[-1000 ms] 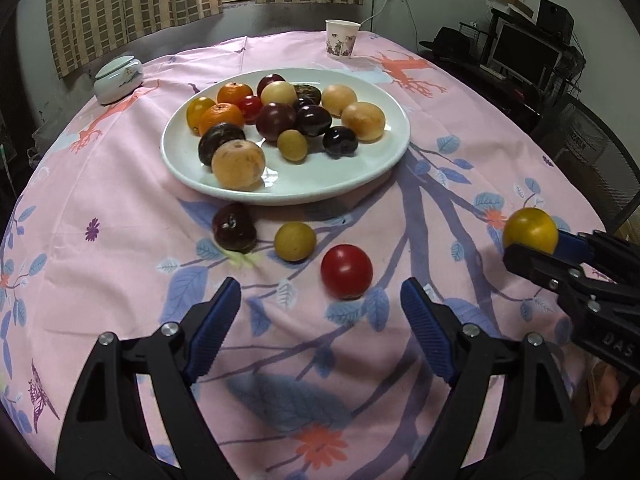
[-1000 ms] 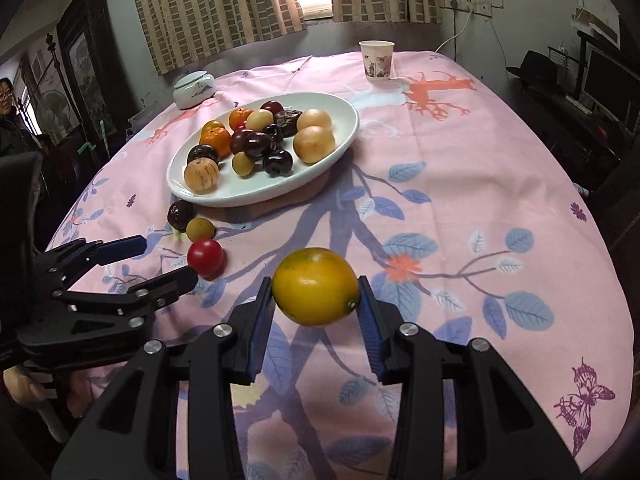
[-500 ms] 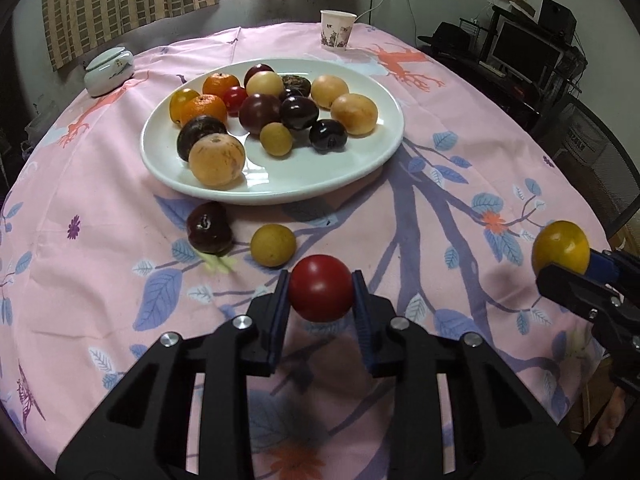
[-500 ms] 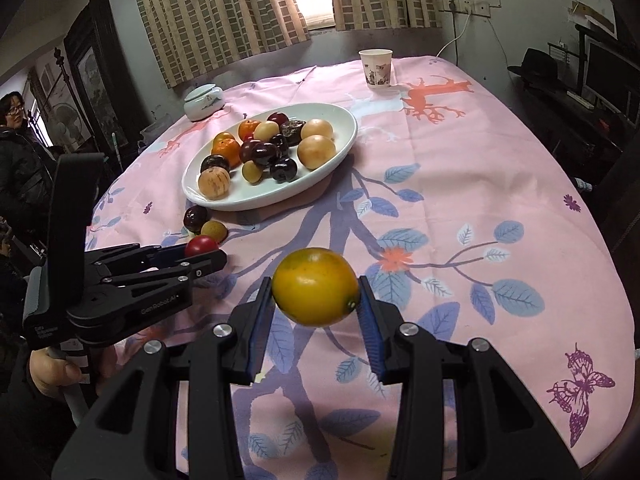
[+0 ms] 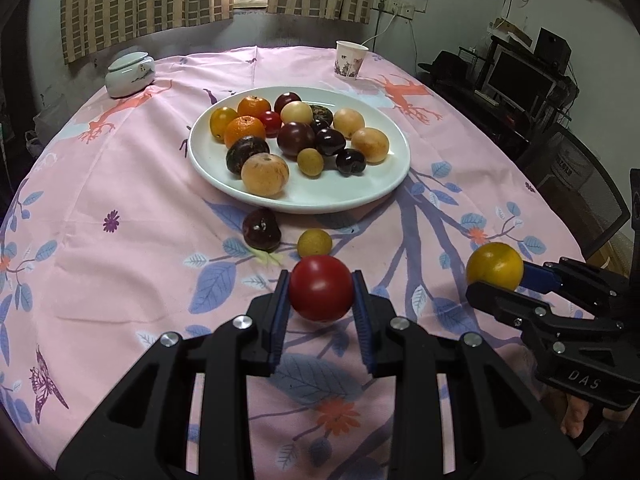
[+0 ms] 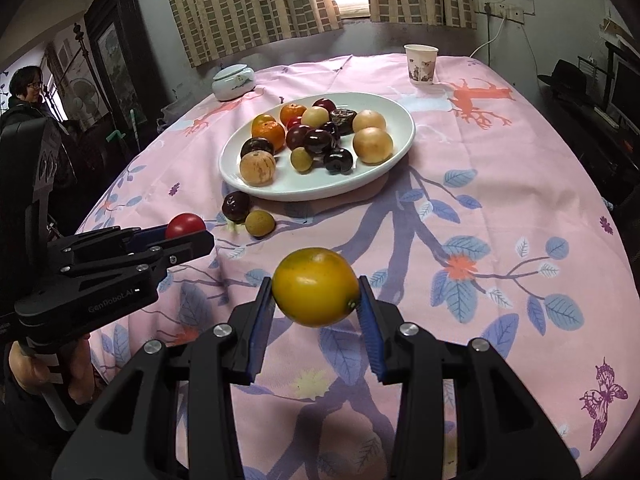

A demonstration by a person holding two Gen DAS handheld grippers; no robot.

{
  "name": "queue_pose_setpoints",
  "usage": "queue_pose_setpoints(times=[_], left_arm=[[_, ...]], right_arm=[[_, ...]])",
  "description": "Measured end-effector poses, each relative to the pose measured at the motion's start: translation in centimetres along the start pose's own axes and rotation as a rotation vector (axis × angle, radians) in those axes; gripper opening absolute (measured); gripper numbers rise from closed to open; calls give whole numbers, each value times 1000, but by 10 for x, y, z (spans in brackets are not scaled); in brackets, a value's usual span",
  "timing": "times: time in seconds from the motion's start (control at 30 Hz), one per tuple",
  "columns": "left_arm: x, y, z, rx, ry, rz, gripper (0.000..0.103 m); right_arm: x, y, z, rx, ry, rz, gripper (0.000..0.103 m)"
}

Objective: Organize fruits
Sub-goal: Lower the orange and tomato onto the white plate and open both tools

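A round glossy red fruit [image 5: 321, 288] is clamped between the blue pads of the left gripper [image 5: 321, 294] and held clear of the pink floral tablecloth [image 5: 120, 200], just nearer than the two fruits lying loose on the cloth: a small yellow-green round fruit [image 5: 314, 242] and a dark maroon plum-like fruit [image 5: 261, 229], both just in front of the plate's near rim. A yellow-orange oval fruit [image 6: 316, 286] is gripped in the same way by the right gripper [image 6: 316, 300], likewise lifted above the cloth (its shadow falls on the fabric below). Both claws are closed only as far as the fruit allows. Farther back, a white oval ceramic plate [image 5: 360, 196] is loaded with mixed fruit. Beyond it, a printed paper cup [image 5: 350, 60] and a lidded white ceramic jar [image 5: 130, 74] are seen near the table's far edge, well apart.
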State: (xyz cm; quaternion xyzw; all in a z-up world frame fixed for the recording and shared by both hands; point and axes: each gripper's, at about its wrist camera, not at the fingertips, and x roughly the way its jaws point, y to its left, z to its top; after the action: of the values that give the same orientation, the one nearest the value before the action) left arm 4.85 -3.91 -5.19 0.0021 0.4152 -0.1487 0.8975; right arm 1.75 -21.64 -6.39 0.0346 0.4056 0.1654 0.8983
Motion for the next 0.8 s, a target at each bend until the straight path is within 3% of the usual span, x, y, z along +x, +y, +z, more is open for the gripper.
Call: queue_pose_setpoints(times=[0.2,0.43,0.53,0.73,0.77,0.8], left_arm=[[-1,13,46,19,-17,13,30],[41,25,122,7,19,66,30],[66,30,133,-13,56,73,30],[97,30,140,6,101,77,32],[98,30,141,8,98,79,37],[98,30,142,7,91,80,55]], right_arm=[[13,-1,33,-28,32,24,41],[55,0,97,-69,72,11,41],[82,2,109,-56,123,26,41],[102,5,117,-85,133,-14,41],[104,4,117,-86,134,-22,41],[105,3,117,-85,137,-25,42]])
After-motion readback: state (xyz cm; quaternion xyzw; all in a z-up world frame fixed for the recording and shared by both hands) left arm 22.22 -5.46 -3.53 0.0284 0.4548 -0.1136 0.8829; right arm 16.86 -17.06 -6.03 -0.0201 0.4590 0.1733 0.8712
